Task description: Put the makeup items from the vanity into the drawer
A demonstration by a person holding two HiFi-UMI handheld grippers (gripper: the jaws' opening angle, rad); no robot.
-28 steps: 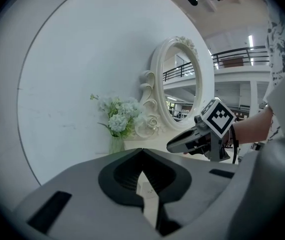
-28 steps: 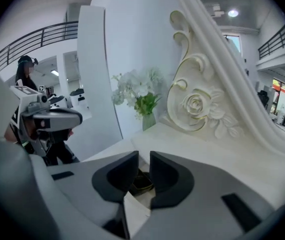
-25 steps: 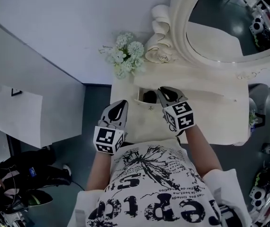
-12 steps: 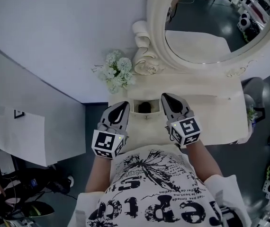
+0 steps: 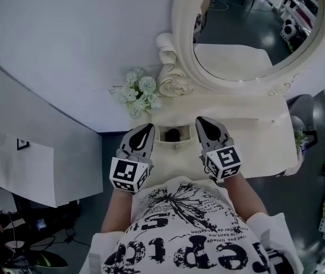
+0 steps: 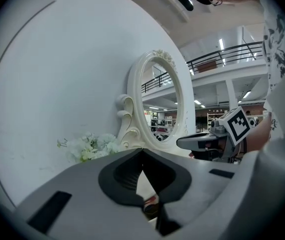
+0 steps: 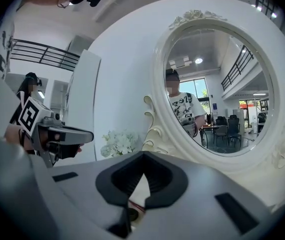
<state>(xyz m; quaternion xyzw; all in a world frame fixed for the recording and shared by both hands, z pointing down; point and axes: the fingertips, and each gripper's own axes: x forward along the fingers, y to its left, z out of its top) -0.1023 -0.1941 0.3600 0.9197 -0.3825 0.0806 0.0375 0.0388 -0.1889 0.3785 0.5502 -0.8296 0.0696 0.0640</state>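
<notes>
Drawn back either side of the drawer point(image 5: 163, 136), left gripper point(image 5: 146, 127) and right gripper point(image 5: 200, 120) are clamped together, empty. Its dark makeup item point(image 5: 173, 133) looks light — pinch its sides.

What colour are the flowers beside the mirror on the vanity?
White, with pale green touches; the flowers show best in the head view.

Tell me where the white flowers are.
Head view: the white flowers sit at the back left of the vanity, just left of the mirror frame.
</notes>
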